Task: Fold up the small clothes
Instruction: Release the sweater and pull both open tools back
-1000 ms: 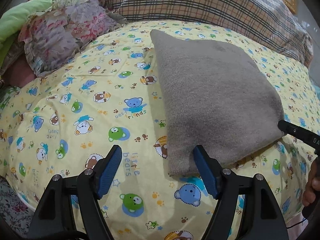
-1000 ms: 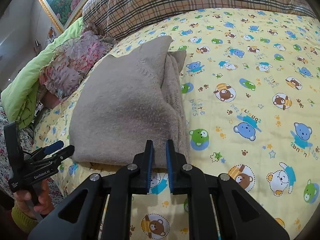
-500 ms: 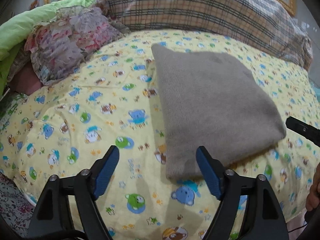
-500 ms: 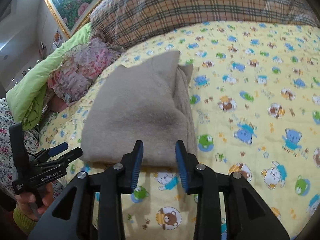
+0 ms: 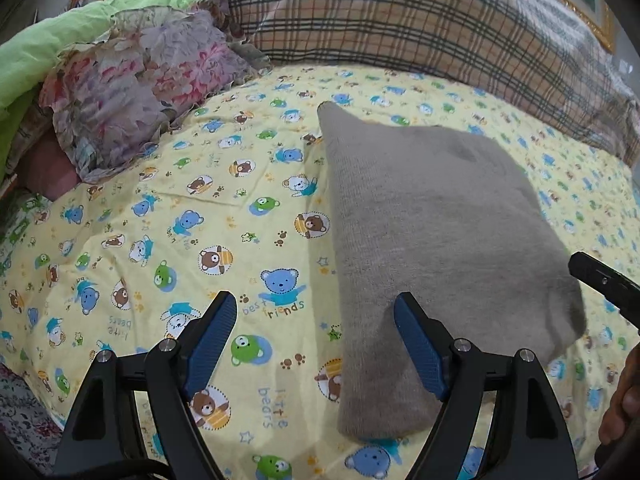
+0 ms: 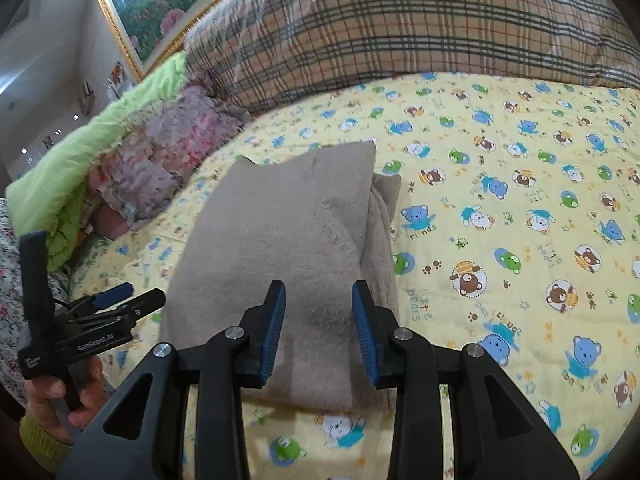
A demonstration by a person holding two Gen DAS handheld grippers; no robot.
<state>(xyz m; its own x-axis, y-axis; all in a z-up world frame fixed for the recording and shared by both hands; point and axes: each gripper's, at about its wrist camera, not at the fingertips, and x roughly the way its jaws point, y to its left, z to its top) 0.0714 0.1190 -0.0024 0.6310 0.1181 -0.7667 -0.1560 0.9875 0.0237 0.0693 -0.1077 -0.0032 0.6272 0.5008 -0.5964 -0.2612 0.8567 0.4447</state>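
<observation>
Grey garment [image 5: 432, 232] lies folded into a compact rectangle on the bear sheet [image 5: 168, 216], near edge; folding looks done. Left gripper [image 5: 316, 344] spread wide, empty. Right gripper [image 6: 320, 332] jaws just opened, part spread, nothing pinched.

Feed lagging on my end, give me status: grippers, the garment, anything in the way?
Left gripper open, empty. Right gripper jaws just opened, nothing between them. Grey garment folded on bear-print sheet. Nothing in the way.
</observation>
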